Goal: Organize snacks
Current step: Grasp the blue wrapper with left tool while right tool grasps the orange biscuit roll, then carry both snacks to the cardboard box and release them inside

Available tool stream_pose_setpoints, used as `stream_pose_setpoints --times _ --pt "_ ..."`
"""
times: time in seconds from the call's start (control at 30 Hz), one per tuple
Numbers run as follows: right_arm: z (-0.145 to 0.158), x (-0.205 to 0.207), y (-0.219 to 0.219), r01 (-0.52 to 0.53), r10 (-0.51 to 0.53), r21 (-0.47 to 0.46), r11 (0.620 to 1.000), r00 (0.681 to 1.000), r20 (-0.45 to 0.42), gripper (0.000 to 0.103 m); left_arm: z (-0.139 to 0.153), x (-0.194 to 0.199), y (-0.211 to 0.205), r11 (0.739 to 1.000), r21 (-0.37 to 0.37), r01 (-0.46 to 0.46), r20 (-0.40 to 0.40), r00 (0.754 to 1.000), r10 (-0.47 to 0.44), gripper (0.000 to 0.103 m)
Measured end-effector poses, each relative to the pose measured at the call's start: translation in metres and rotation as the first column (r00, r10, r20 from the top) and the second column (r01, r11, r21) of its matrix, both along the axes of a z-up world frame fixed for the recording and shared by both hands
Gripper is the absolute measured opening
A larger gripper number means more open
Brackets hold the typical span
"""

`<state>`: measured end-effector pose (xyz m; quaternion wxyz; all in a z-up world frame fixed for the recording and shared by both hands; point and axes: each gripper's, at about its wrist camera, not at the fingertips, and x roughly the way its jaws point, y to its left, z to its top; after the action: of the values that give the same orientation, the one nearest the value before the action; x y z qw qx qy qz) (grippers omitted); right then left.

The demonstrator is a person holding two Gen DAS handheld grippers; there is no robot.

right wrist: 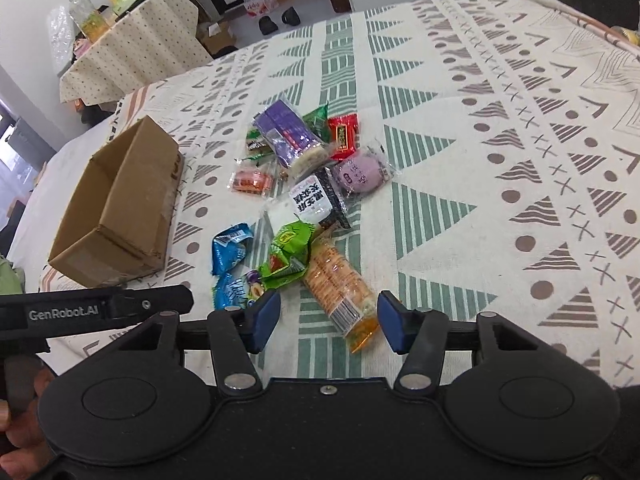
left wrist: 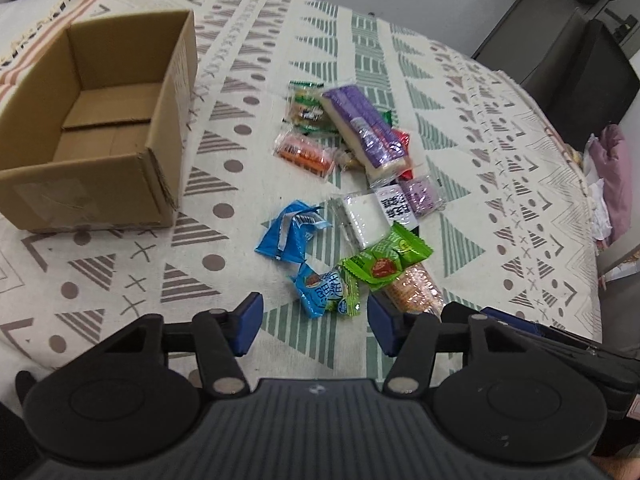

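An open cardboard box (left wrist: 100, 128) (right wrist: 120, 208) stands empty at the left on the patterned cloth. A loose pile of snack packets lies right of it: a long purple pack (left wrist: 364, 128) (right wrist: 290, 136), an orange packet (left wrist: 306, 152) (right wrist: 252, 180), blue packets (left wrist: 290, 232) (right wrist: 230, 246), a green packet (left wrist: 384, 256) (right wrist: 290, 252), a cracker sleeve (right wrist: 340, 284) (left wrist: 416, 290), and a round purple cake (right wrist: 360, 176). My left gripper (left wrist: 314, 326) hovers open just short of a blue packet (left wrist: 326, 292). My right gripper (right wrist: 328, 320) is open around the near end of the cracker sleeve, above it.
The patterned tablecloth (left wrist: 460, 120) (right wrist: 500, 160) covers the whole table, with bare cloth to the right of the pile. The left gripper's body (right wrist: 92, 308) shows at the left of the right wrist view. A second table with bottles (right wrist: 120, 40) stands behind.
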<state>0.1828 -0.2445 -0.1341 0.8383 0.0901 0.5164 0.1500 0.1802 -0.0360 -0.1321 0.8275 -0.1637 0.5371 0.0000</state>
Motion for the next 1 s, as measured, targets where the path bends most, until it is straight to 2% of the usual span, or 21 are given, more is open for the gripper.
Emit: stream_pose_setpoints --times 0.13,0.37,0.53,0.63,0.83,1.0 --pt "-0.01 0.009 0.002 -0.009 0.009 -0.004 1.0 1.0 -0.023 0.052 -0.014 0.013 -0.002 1.0 -0.007 -0.006 -0.034 0.999 0.006 0.056" --pt "-0.029 0.022 0.004 -0.024 0.023 -0.009 1.0 0.997 -0.069 0.047 -0.04 0.033 -0.009 1.0 -0.009 -0.012 -0.098 0.995 0.011 0.049" --pt "-0.041 0.024 0.011 -0.054 0.051 -0.027 0.998 0.991 -0.121 0.047 -0.054 0.046 -0.016 0.999 0.027 -0.028 -0.153 0.988 0.032 0.04" --pt "-0.05 0.024 0.015 -0.067 0.059 -0.057 0.996 0.989 -0.136 0.047 -0.062 0.054 -0.019 0.998 0.04 -0.041 -0.198 0.979 0.048 0.031" --pt "-0.05 0.026 0.025 -0.09 0.075 -0.121 0.989 0.99 -0.12 0.04 -0.06 0.064 -0.031 0.994 0.103 -0.023 -0.233 0.971 0.047 0.029" --pt "-0.039 0.022 0.019 -0.035 0.026 -0.107 0.994 0.996 -0.088 0.036 -0.05 0.064 -0.031 0.995 0.097 -0.024 -0.222 0.974 0.045 0.028"
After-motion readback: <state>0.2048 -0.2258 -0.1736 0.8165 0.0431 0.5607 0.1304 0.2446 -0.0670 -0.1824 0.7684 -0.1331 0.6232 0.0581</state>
